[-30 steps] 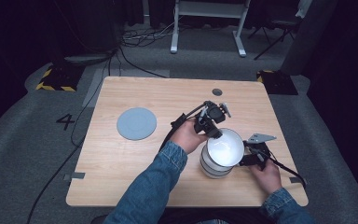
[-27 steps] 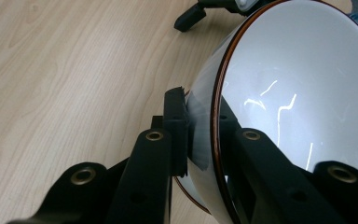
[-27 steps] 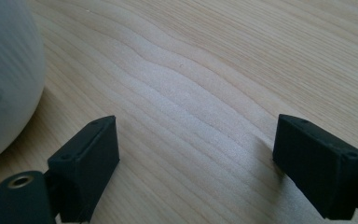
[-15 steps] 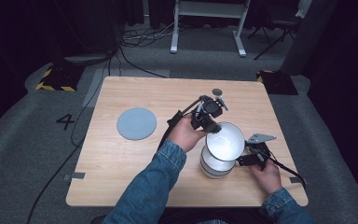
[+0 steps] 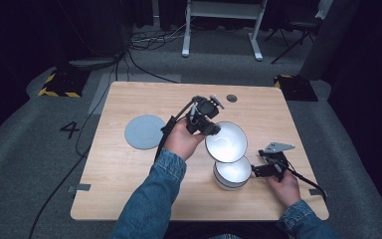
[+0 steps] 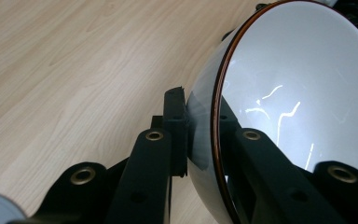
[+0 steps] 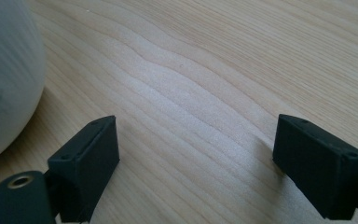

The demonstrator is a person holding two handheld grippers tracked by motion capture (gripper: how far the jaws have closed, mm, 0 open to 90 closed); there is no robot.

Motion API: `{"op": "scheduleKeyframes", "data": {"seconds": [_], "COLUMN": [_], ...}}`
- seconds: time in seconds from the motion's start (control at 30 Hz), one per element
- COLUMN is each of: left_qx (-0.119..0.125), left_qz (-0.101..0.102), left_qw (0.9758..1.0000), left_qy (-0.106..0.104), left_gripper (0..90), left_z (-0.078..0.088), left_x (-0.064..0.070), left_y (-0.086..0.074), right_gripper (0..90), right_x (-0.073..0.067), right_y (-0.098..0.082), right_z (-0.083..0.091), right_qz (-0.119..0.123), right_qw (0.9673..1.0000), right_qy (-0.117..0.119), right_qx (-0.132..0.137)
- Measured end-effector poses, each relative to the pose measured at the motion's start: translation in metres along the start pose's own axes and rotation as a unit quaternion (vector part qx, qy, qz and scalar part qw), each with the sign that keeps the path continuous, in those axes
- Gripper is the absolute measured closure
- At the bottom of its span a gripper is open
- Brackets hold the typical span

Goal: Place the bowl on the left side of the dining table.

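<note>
**Top bowl clamped by the left gripper and raised off the stack**

The left gripper [image 5: 213, 130] is gripping the glossy white round bowl with the thin brown rim [image 5: 226, 142]. In the left gripper view its jaws are pinching the wall of this bowl [image 6: 298, 98] at the rim, one jaw outside and one inside, with the pads pressing on both faces. The bowl is tilting steeply, its white inside facing up and toward the person. In the high view it is hanging above the light wooden rectangular table [image 5: 129, 184], overlapping the far edge of the stack beneath it; whether the two are touching cannot be told.

The remaining stack of white bowls [image 5: 232, 174] is standing upright on the table toward the person's right, just beside the right gripper [image 5: 255, 172].

The right gripper is resting low at the table, its jaws standing wide apart with nothing between them. In the right gripper view bare wood grain [image 7: 205, 84] is showing between the two black pads, and the pale outer wall of the stack [image 7: 4, 84] is lying just beyond the left-hand pad, close to it but apart.

A flat round grey-blue disc [image 5: 144, 131] is lying on the table to the left of the raised bowl, well apart from it. A small dark round spot [image 5: 232, 98] is sitting near the far table edge.
</note>
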State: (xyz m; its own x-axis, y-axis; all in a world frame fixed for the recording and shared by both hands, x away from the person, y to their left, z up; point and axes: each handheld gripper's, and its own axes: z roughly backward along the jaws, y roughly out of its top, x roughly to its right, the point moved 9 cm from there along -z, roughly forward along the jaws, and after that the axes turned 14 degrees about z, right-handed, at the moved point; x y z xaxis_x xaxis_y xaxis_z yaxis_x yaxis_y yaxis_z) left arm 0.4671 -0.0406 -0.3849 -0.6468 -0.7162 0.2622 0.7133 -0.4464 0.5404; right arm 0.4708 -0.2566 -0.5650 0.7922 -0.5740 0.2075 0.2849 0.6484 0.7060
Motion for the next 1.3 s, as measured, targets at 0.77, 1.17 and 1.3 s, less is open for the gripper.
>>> {"op": "scheduleKeyframes", "data": {"seconds": [0.77, 1.17, 1.3], "left_qx": [0.047, 0.077, 0.074], "left_qz": [0.117, 0.188, 0.201], "left_qw": [0.9901, 0.9748, 0.9711], "left_qy": [0.062, 0.091, 0.106], "left_gripper": [81.5, 81.5, 81.6], "left_z": [0.046, 0.056, 0.056], "left_x": [-0.090, -0.142, -0.158], "left_y": [-0.010, -0.005, -0.004], "right_gripper": [14.5, 14.5, 14.5], "right_x": [0.000, 0.000, 0.000], "right_y": [0.000, 0.000, 0.000], "right_z": [0.000, 0.000, 0.000], "right_qz": [-0.003, -0.004, -0.004], "right_qw": [1.0000, 1.0000, 1.0000], "right_qy": [0.001, 0.001, 0.001], "right_qx": [-0.001, -0.001, -0.002]}}
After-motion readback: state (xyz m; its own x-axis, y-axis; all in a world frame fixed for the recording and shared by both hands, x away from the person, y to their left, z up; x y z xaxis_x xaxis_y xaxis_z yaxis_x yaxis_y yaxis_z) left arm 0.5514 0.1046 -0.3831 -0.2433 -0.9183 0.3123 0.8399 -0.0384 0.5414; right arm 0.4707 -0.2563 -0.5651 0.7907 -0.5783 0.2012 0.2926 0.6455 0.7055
